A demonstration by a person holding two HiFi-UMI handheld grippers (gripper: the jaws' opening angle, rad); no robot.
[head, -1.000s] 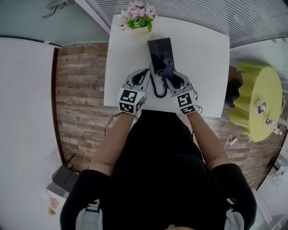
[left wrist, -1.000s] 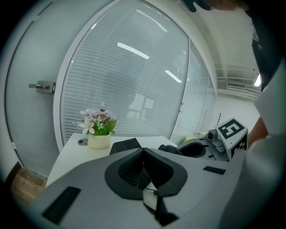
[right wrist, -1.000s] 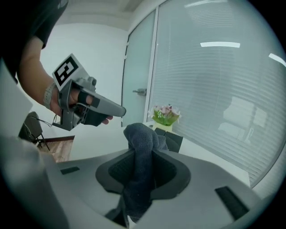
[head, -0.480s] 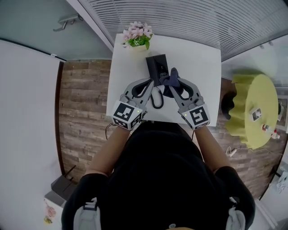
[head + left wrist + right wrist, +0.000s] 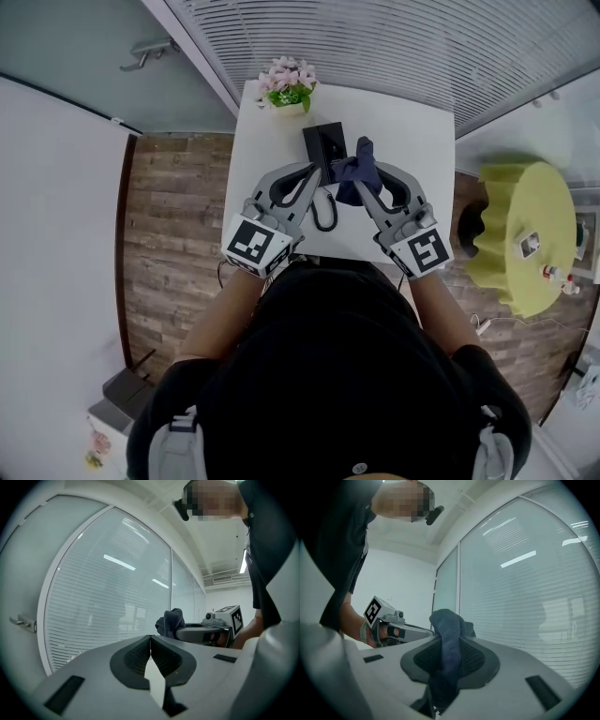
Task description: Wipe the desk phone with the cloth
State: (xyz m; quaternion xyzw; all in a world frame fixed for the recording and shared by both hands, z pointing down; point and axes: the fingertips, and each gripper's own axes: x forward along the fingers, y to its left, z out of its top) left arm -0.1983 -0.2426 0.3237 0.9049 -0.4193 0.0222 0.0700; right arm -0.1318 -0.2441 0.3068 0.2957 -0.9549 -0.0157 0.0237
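Note:
A black desk phone (image 5: 323, 142) lies on the white table (image 5: 412, 131), its coiled cord (image 5: 324, 212) trailing toward me. My right gripper (image 5: 362, 180) is shut on a dark blue cloth (image 5: 359, 165), held up just right of the phone. In the right gripper view the cloth (image 5: 446, 625) bulges out between the shut jaws of the right gripper (image 5: 449, 645). My left gripper (image 5: 315, 172) is shut with nothing in it, held over the phone's near end. In the left gripper view its jaws (image 5: 150, 638) meet, and the cloth (image 5: 170, 621) shows beyond. Both grippers tilt upward.
A pot of pink flowers (image 5: 289, 84) stands at the table's far edge. A yellow-green round seat (image 5: 520, 234) is to the right of the table. Window blinds (image 5: 375, 42) run behind the table. The floor (image 5: 173, 216) to the left is wood.
Both grippers have risen toward my head and spread a little. The cloth has lifted off the phone's near end, still in the right gripper.

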